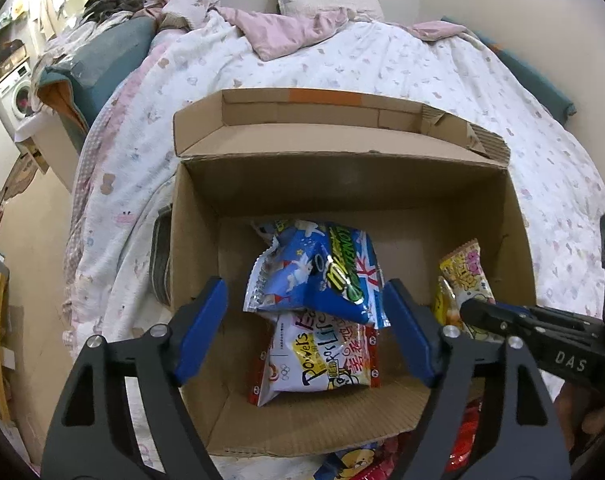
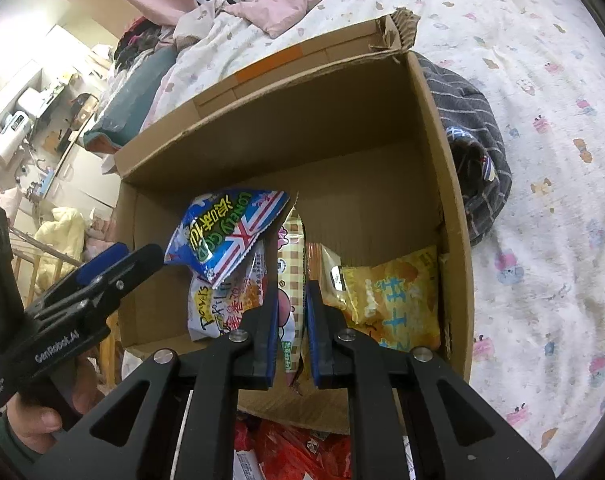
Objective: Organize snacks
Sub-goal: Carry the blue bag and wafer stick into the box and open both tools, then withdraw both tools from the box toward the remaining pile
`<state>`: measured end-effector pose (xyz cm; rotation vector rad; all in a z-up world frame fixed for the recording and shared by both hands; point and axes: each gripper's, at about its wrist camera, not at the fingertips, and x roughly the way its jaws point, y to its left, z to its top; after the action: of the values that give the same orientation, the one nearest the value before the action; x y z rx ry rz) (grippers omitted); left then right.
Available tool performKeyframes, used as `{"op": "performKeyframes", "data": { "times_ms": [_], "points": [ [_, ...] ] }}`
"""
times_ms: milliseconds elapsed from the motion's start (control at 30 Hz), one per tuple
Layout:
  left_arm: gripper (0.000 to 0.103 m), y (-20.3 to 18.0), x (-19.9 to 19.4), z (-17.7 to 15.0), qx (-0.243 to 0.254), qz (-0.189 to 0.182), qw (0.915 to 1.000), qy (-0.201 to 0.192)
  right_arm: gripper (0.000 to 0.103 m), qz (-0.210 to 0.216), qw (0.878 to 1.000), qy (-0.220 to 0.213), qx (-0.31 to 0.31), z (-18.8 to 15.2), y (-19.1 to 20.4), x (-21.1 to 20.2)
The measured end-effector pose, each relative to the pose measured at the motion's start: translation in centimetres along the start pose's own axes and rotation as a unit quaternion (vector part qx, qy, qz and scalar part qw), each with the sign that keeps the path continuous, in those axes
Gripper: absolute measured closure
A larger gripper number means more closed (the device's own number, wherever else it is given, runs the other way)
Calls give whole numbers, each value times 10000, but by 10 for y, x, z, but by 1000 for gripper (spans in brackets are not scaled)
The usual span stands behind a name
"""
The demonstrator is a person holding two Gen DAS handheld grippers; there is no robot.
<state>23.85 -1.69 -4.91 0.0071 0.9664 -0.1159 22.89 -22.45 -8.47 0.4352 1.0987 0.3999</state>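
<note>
An open cardboard box (image 1: 342,176) (image 2: 450,184) stands on the bed. Inside lie a blue Lonely God bag (image 1: 322,272) (image 2: 226,236) on top of a white-and-red snack bag (image 1: 322,356) (image 2: 218,304), and a yellow bag (image 2: 390,300) at the right wall. My left gripper (image 1: 306,312) is open and empty above the blue bag. My right gripper (image 2: 290,300) is shut on a thin checked snack packet (image 2: 292,240), held upright inside the box; this packet also shows in the left wrist view (image 1: 464,276).
Red and other snack packets (image 2: 294,452) (image 1: 354,460) lie on the bed in front of the box. A dark striped cloth (image 2: 474,140) is beside the box's right wall. Pink bedding and pillows (image 1: 302,20) lie beyond it.
</note>
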Motion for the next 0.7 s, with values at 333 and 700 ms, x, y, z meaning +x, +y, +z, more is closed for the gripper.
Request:
{"op": "performKeyframes", "data": {
  "times_ms": [333, 700],
  "points": [
    [26, 4, -8, -1, -64, 13, 9999, -115, 75, 167, 9992, -330, -180, 3, 12, -15],
    [26, 4, -10, -2, -71, 31, 9999, -108, 22, 201, 9973, -688, -126, 8, 10, -28]
  ]
}}
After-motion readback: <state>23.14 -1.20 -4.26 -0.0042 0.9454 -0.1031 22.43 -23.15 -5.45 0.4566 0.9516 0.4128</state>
